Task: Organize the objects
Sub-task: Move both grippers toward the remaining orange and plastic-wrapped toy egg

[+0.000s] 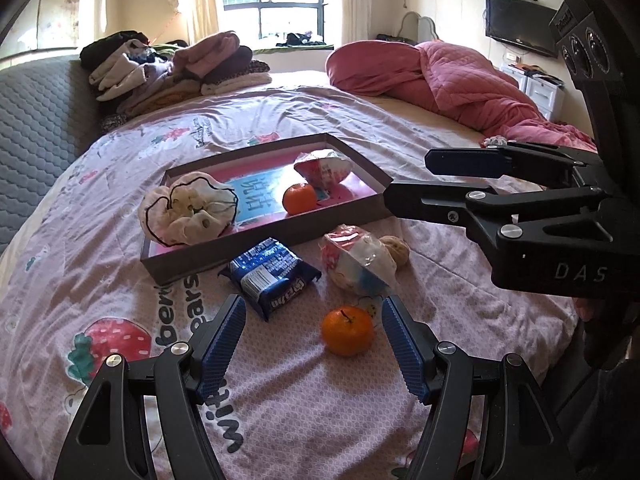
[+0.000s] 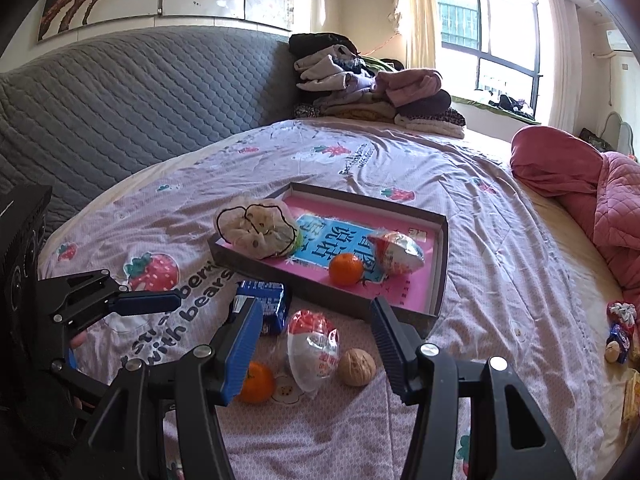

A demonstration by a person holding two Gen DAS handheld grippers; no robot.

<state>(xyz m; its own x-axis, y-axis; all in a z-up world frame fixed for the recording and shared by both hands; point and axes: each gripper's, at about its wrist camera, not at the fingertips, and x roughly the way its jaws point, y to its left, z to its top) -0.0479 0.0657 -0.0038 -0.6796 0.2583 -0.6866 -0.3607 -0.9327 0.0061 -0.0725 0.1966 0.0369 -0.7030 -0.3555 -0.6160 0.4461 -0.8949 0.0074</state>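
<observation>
Below both grippers lay a bed covered with a pink sheet (image 1: 120,264) printed with strawberries and bears. On it sat a shallow brown box (image 1: 280,236) with a pink and blue booklet (image 2: 340,240) lining its floor. Inside the box were a cream cloth pouch (image 1: 188,210) against the near left corner, a tangerine (image 1: 299,199) near the middle, and a wrapped snack (image 1: 323,170) just behind that fruit.

Outside the box, on the sheet just in front of its near wall, lay four more things: a blue biscuit packet (image 1: 272,276), a second wrapped snack (image 1: 356,260), a walnut (image 1: 396,250) touching that snack's far side, and a second tangerine (image 1: 347,330) closest to the camera.

The left gripper (image 1: 313,320) was released, its blue pads (image 1: 224,340) spread wide and gripping nothing; the loose tangerine showed between them, with a gap to the pads on both sides. The right gripper (image 2: 316,336) was also released and empty, and in its view the second wrapped snack and the walnut appeared between its fingers, untouched.

Farther off, a pile of folded clothes (image 1: 176,68) lay against a grey quilted headboard (image 2: 140,100), and a red quilt (image 1: 440,80) was bunched at the far right. A few more small snacks (image 2: 620,332) lay at the right edge of the right wrist view.
</observation>
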